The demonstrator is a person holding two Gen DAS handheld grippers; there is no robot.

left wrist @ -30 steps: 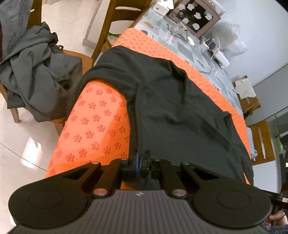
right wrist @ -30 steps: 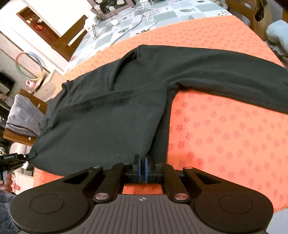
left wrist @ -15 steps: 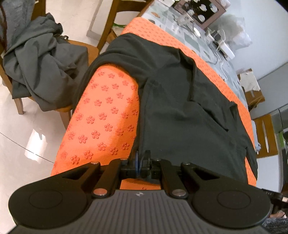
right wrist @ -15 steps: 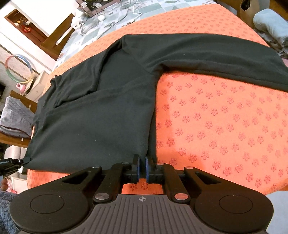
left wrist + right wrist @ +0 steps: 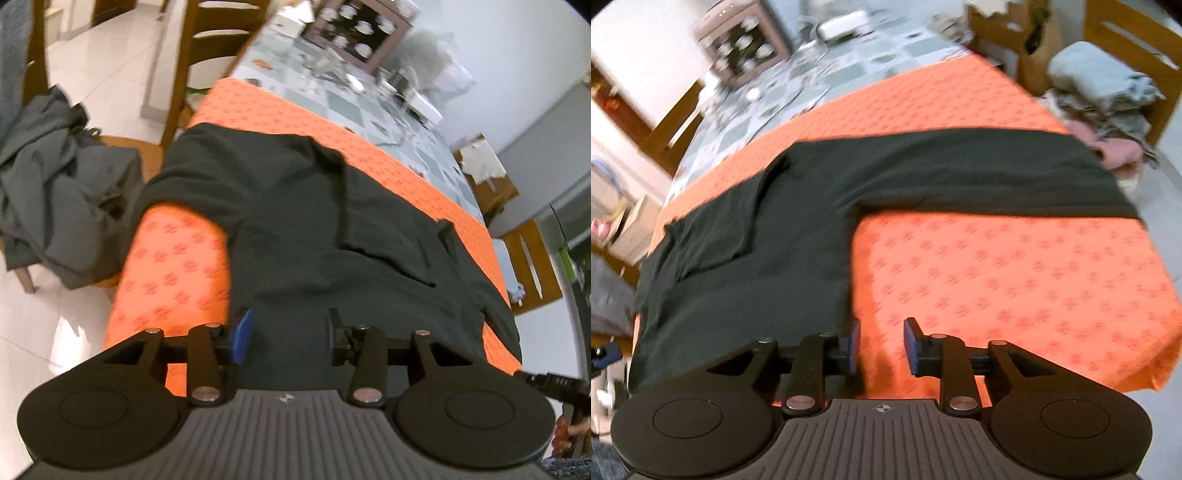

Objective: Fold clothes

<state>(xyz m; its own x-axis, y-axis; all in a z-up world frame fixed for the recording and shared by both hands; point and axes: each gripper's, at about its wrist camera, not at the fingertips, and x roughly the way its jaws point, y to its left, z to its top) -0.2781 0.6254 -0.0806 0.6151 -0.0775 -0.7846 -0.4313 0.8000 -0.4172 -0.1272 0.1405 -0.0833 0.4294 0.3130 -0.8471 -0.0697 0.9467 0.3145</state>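
A black long-sleeved garment [image 5: 314, 240] lies spread on the orange flower-print mat [image 5: 173, 266]; it also shows in the right wrist view [image 5: 757, 258], one sleeve [image 5: 979, 177] stretched to the right. My left gripper [image 5: 286, 336] is open above the garment's near hem, holding nothing. My right gripper [image 5: 879, 347] is open over the orange mat [image 5: 1015, 295], just right of the garment's near side edge, holding nothing.
A wooden chair with a heap of grey clothes [image 5: 48, 195] stands left of the table. Folded clothes [image 5: 1104, 96] lie on a chair at the right. Clutter, cables and a cup box [image 5: 354, 33] sit at the table's far end.
Both grippers were shut on the garment's near hem and have opened, letting it go. The garment now lies flat on the mat. Both views are blurred by motion.
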